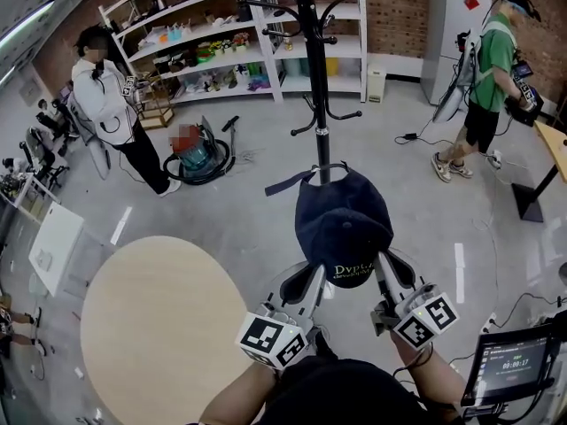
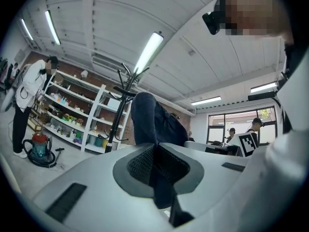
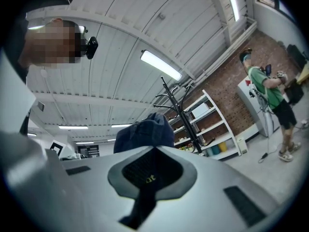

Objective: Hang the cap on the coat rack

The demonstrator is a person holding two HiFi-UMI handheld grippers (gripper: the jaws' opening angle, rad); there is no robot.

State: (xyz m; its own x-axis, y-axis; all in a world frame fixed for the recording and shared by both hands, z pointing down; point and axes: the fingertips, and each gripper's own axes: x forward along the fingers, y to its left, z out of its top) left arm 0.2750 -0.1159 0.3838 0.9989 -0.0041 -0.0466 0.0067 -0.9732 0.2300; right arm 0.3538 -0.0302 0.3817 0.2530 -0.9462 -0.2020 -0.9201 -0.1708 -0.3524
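Your left claw (image 1: pixel 307 283) and right claw (image 1: pixel 386 271) are both clenched on the cap (image 1: pixel 343 222), holding it in the air close to the rack (image 1: pixel 313 69), above the floor.

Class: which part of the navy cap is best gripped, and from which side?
Take the cap by its near edge, which faces the person and looks thin enough for shut tongs. Come level from the person's side, one either side, as the left tongs and right tongs grip now; that leaves the back strap free towards the coat rack.
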